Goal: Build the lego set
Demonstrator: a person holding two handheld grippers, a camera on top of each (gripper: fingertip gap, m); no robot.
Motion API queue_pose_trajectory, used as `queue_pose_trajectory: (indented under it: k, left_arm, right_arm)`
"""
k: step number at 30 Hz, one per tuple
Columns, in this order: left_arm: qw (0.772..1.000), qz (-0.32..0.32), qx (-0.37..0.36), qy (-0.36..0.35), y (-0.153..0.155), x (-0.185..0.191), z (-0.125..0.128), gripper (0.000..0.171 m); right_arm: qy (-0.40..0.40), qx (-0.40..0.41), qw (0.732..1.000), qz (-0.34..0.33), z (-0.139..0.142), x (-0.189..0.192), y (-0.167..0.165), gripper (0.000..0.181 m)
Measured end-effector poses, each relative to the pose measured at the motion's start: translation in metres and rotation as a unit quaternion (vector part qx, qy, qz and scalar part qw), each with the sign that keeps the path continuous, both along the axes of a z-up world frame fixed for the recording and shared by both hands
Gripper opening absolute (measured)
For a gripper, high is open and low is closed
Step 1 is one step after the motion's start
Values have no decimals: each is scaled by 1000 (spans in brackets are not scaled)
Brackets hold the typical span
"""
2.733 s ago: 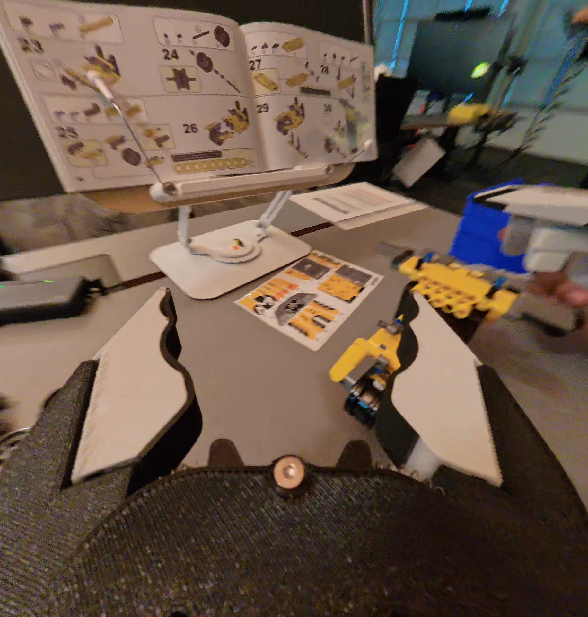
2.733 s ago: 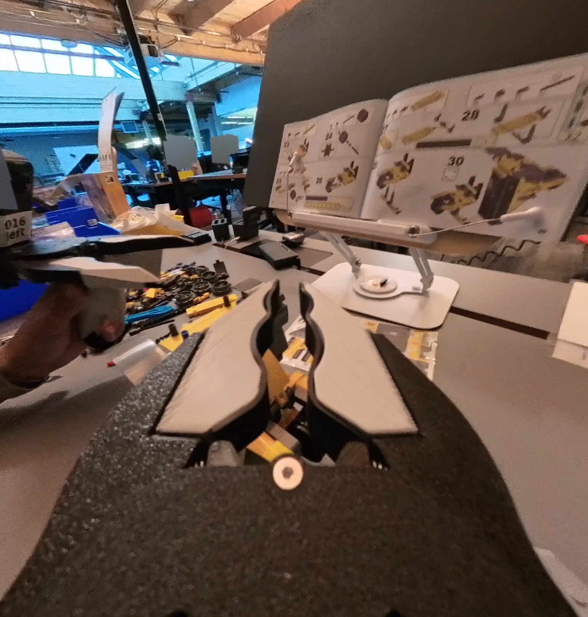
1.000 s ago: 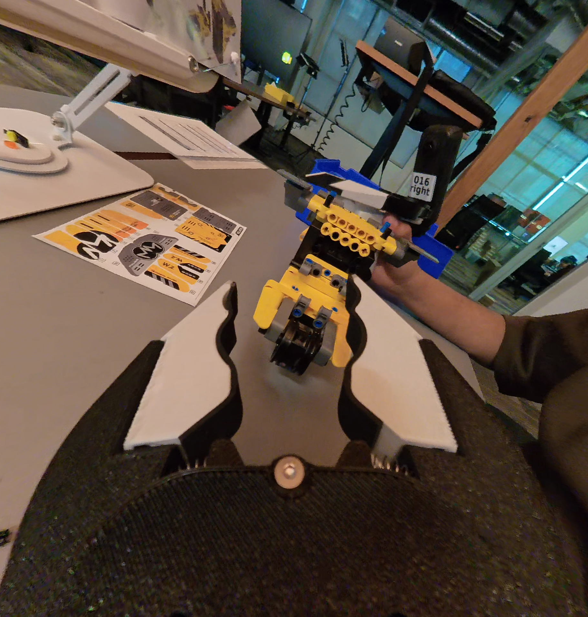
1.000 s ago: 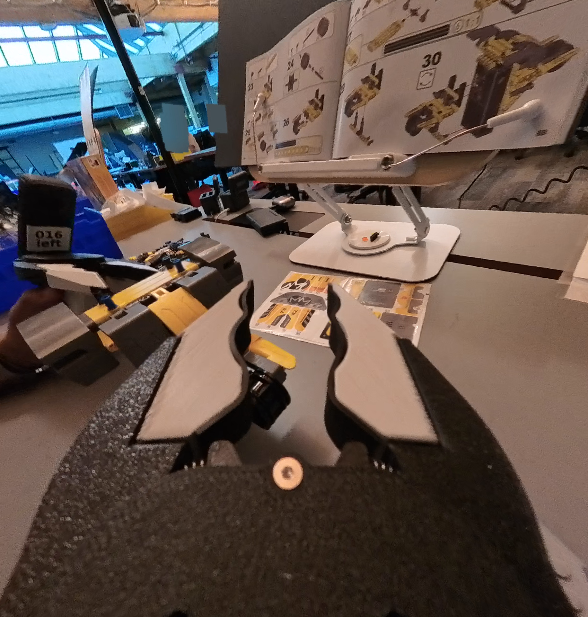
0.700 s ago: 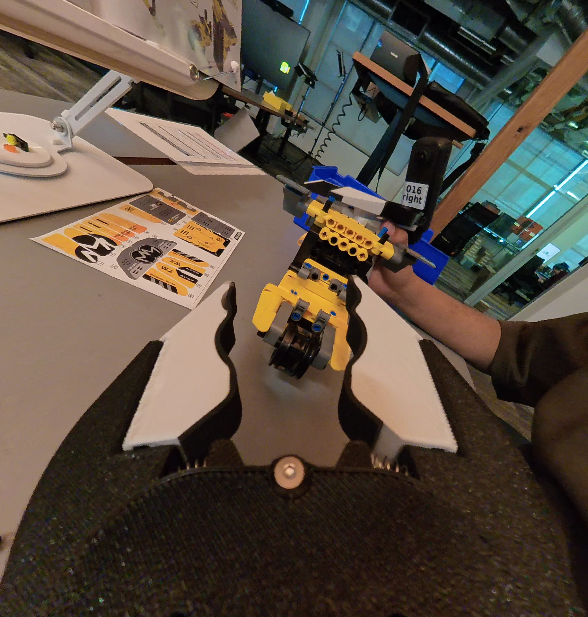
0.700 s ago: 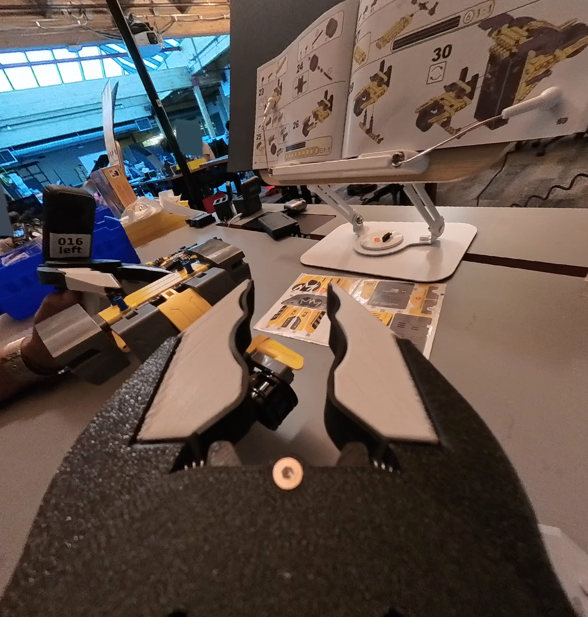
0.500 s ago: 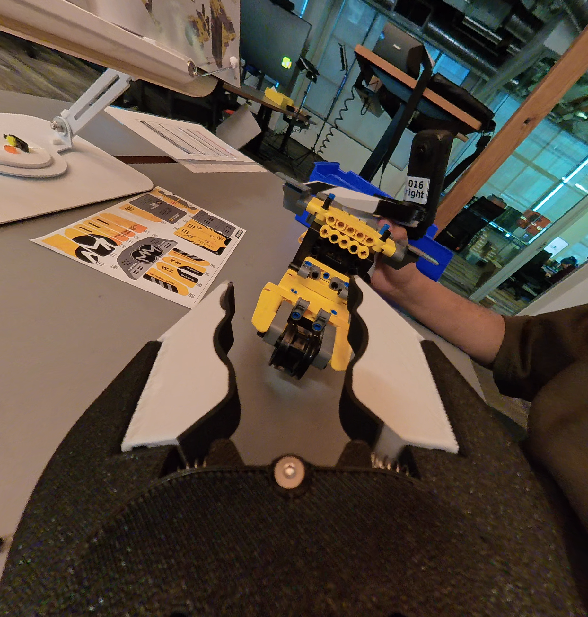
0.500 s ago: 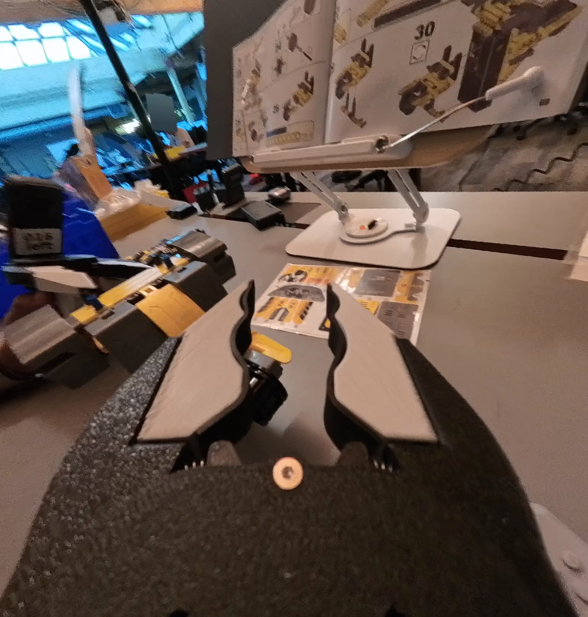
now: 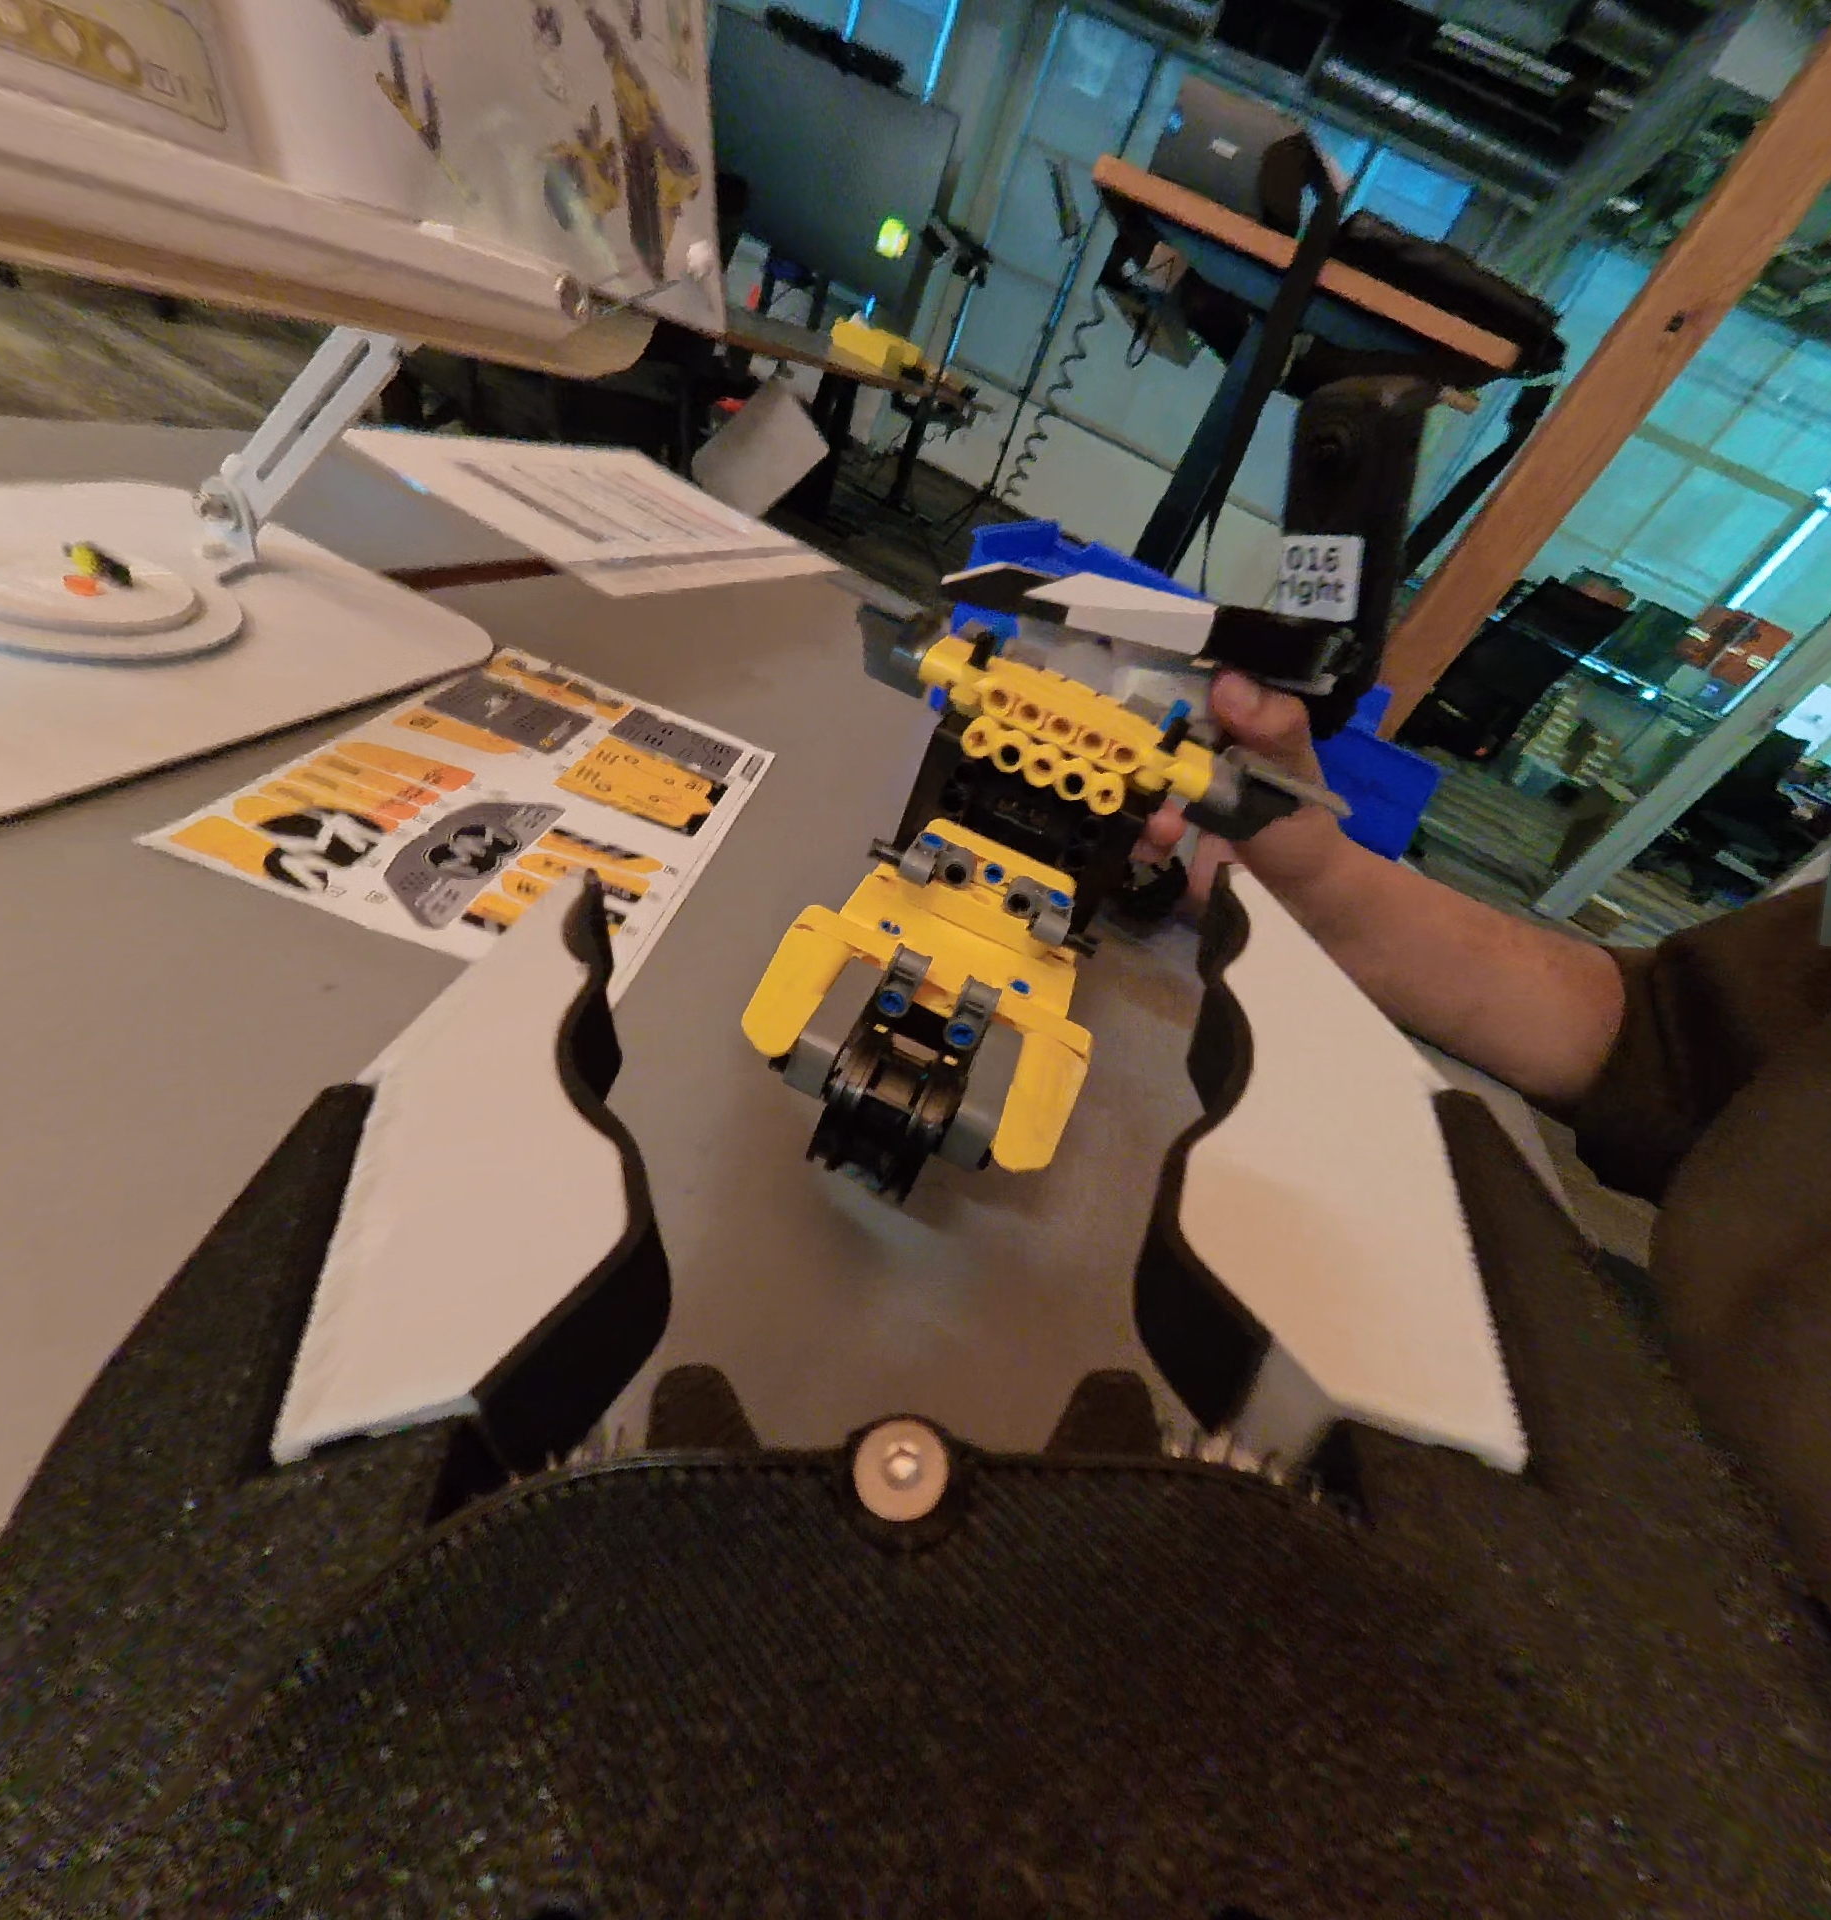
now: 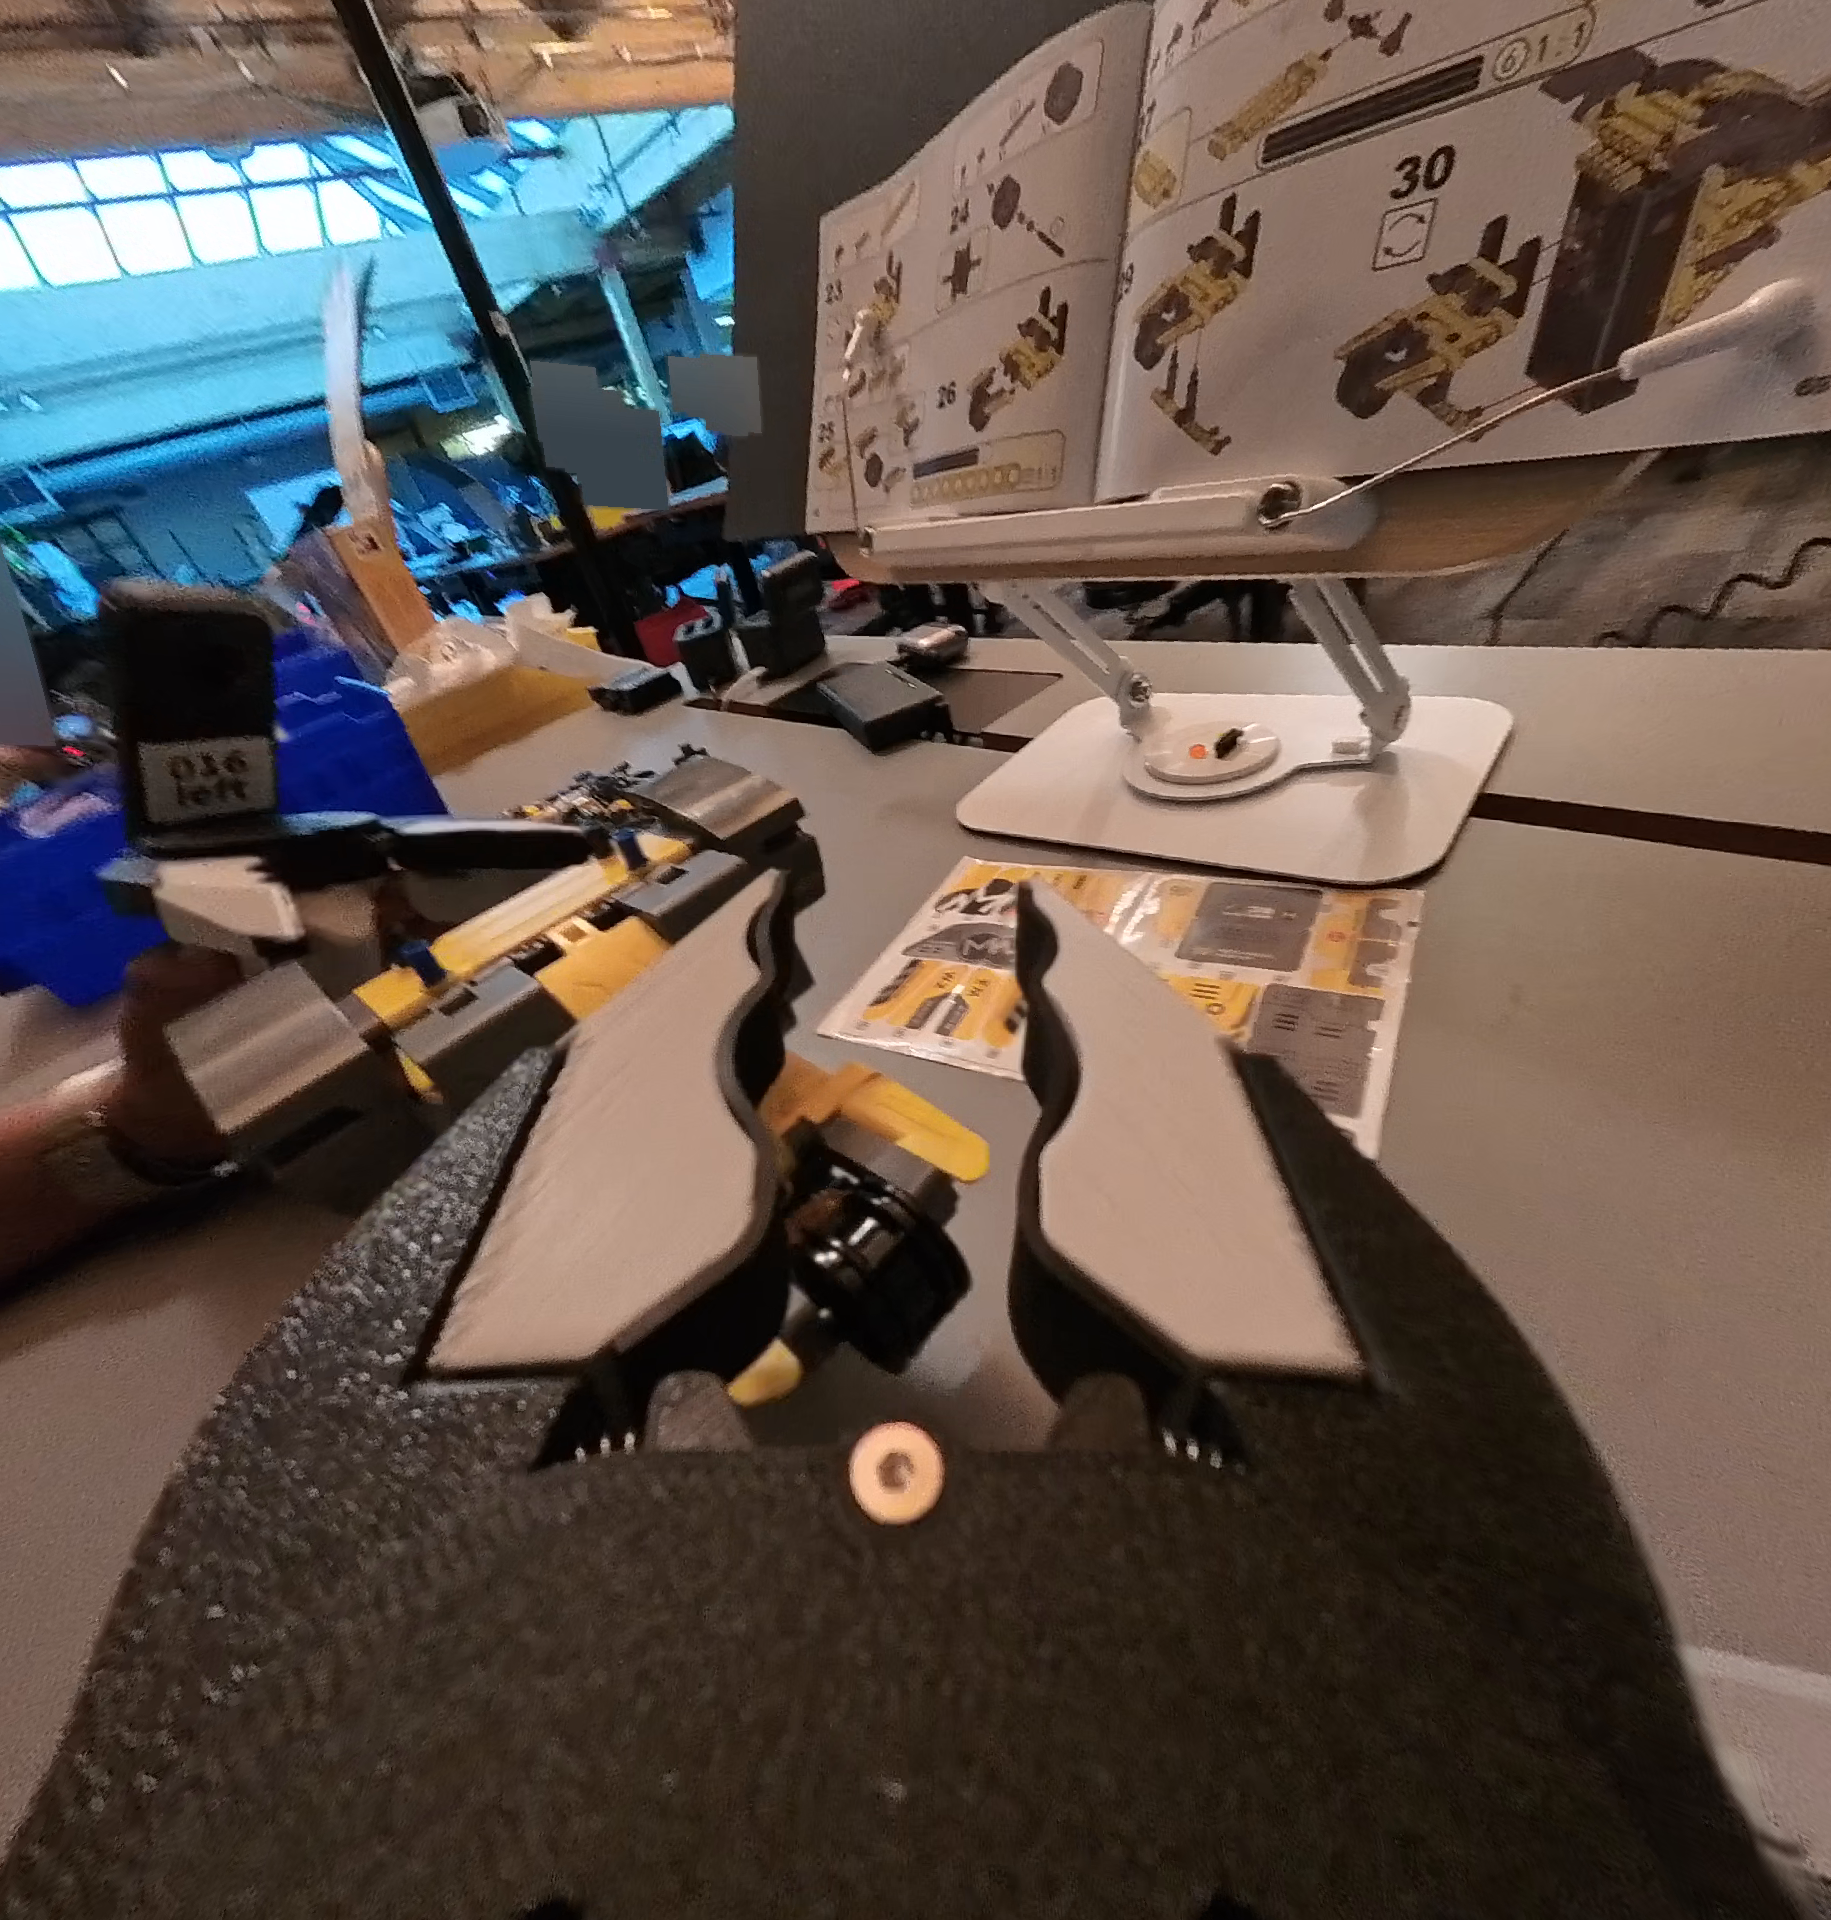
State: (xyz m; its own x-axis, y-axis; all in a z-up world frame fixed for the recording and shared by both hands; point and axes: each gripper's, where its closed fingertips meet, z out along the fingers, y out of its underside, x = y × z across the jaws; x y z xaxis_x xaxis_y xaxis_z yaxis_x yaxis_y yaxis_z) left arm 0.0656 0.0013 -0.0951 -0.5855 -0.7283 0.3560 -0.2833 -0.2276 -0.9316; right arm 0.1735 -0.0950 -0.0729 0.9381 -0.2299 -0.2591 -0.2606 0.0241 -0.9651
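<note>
A yellow, black and grey brick vehicle model (image 9: pixel 921 1018) stands on the grey table (image 9: pixel 163 1039) between my left gripper's (image 9: pixel 903 894) wide-open fingers, which do not touch it. My right gripper (image 9: pixel 1098 665), held by a hand, has its fingers above and below the yellow holed beams (image 9: pixel 1046 738) at the model's far end. In the right wrist view the right gripper (image 10: pixel 900 894) is open. The model (image 10: pixel 537 966) lies against its left finger, with a black wheel (image 10: pixel 880 1257) in the gap. The left gripper (image 10: pixel 215 883) shows at the far left.
An open instruction booklet (image 10: pixel 1306 260) rests on a white stand (image 10: pixel 1254 790) at the back. A sticker sheet (image 9: pixel 475 800) lies in front of it. A printed paper (image 9: pixel 599 509) and a blue bin (image 9: pixel 1378 769) sit beyond the model. Black devices (image 10: pixel 869 696) sit behind. The gap from one gripper's tips to the other's is roughly 15 centimetres.
My left gripper has opened wider, so its right finger no longer touches the model. The model stays on the table. Over 2.7 s my right gripper went from shut to open.
</note>
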Motion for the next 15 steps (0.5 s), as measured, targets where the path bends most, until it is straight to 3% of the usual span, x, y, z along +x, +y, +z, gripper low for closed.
queue_pose_trajectory:
  k: [4, 8, 15]
  left_arm:
    - [999, 5, 10, -48, -3, -5, 14, 121]
    - [998, 16, 23, -62, -3, -7, 20, 119]
    - [998, 21, 42, -40, -1, -1, 6, 113]
  right_arm:
    - [15, 23, 999, 25, 9, -13, 2, 44]
    - [-25, 10, 999, 25, 10, -20, 5, 44]
    - [-49, -10, 998, 31, 5, -26, 11, 44]
